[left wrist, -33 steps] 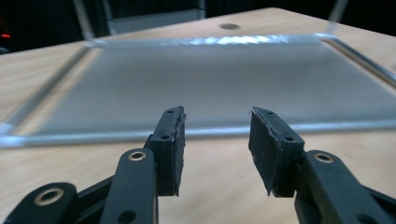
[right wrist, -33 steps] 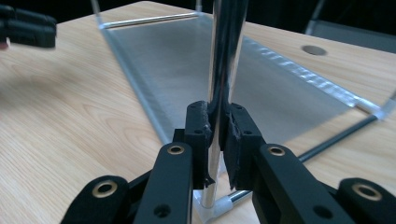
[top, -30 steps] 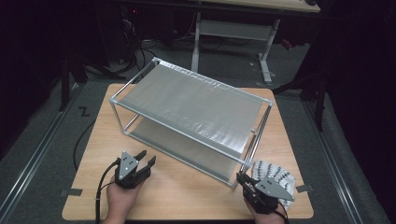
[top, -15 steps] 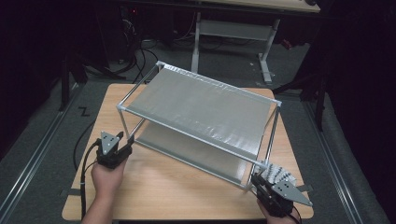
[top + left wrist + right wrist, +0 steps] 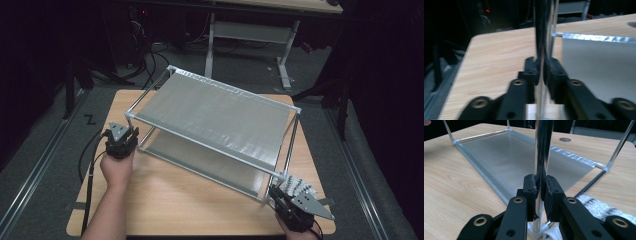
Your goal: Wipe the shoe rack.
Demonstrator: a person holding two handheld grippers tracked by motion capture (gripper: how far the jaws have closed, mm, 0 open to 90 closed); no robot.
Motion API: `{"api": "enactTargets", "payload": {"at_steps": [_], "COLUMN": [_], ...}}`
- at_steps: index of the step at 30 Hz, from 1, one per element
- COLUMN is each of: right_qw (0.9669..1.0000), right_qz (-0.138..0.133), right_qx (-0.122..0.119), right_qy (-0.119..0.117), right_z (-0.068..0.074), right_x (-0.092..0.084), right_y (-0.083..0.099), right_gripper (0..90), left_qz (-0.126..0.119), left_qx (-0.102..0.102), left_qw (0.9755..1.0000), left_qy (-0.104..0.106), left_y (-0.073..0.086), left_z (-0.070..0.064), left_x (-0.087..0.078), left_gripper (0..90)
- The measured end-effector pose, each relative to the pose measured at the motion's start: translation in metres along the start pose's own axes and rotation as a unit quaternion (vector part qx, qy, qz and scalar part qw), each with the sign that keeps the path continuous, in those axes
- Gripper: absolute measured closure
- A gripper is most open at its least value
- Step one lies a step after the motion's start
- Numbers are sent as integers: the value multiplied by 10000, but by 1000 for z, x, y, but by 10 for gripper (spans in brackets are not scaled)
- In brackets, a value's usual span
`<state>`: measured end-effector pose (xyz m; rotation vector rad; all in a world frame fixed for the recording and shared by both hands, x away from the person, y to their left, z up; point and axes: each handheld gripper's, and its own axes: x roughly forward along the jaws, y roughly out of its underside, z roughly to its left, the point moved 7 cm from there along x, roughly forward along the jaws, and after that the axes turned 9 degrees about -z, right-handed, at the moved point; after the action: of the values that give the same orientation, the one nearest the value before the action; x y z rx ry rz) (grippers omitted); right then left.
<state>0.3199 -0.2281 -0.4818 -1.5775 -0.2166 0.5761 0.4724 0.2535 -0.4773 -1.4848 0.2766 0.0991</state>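
A two-tier rack (image 5: 215, 115) with a silver tube frame and grey fabric shelves stands on the wooden table (image 5: 175, 200). My left gripper (image 5: 132, 140) is at its near-left upright post (image 5: 134, 127). In the left gripper view the jaws (image 5: 541, 72) have just been closing and now press on that post (image 5: 544, 30). My right gripper (image 5: 274, 195) is at the near-right corner. In the right gripper view it (image 5: 541, 190) is shut on the near-right post (image 5: 543, 145), with the lower shelf (image 5: 524, 157) beyond.
A white woven cloth (image 5: 299, 186) lies by the right gripper at the table's near-right corner, also low in the right gripper view (image 5: 599, 207). Another desk frame (image 5: 250, 35) stands beyond the table. Dark floor surrounds the table edges.
My left hand moved left and away from the table's front to the rack's near-left post, and its jaws closed on the post. The right gripper kept its grip and barely shifted.
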Motion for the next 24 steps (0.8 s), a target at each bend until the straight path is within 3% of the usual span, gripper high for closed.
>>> {"api": "enactTargets", "payload": {"at_steps": [5, 9, 10, 11, 15, 20, 24], "right_qw": [9999, 9993, 9993, 9989, 9975, 9945, 9927], "right_qz": [9, 63, 63, 137, 269, 576, 643], "right_qx": [-27, -104, -104, -79, -105, -35, 47], "right_qy": [108, 353, 353, 445, 638, 877, 1024], "right_z": [-1, -11, -11, -18, -30, -48, -63], "right_x": [11, 34, 34, 45, 60, 79, 87], "right_y": [-3, -8, -8, -12, -17, -25, -27], "right_gripper": [809, 807, 807, 806, 804, 802, 799], "left_qz": [-96, -121, -143, -153, -175, -166, -242], "left_qx": [-9, -23, -18, 56, 105, 142, 181], "left_qw": [9999, 9998, 9998, 9997, 9997, 9997, 9995], "left_qy": [-119, -156, -156, -184, -103, 51, 137], "left_y": [8, 16, 17, 21, 26, 28, 24], "left_z": [9, 14, 15, 13, 8, -3, -12], "left_x": [-21, -45, -52, -63, -78, -82, -80], "left_gripper": [802, 803, 803, 800, 798, 797, 798]}}
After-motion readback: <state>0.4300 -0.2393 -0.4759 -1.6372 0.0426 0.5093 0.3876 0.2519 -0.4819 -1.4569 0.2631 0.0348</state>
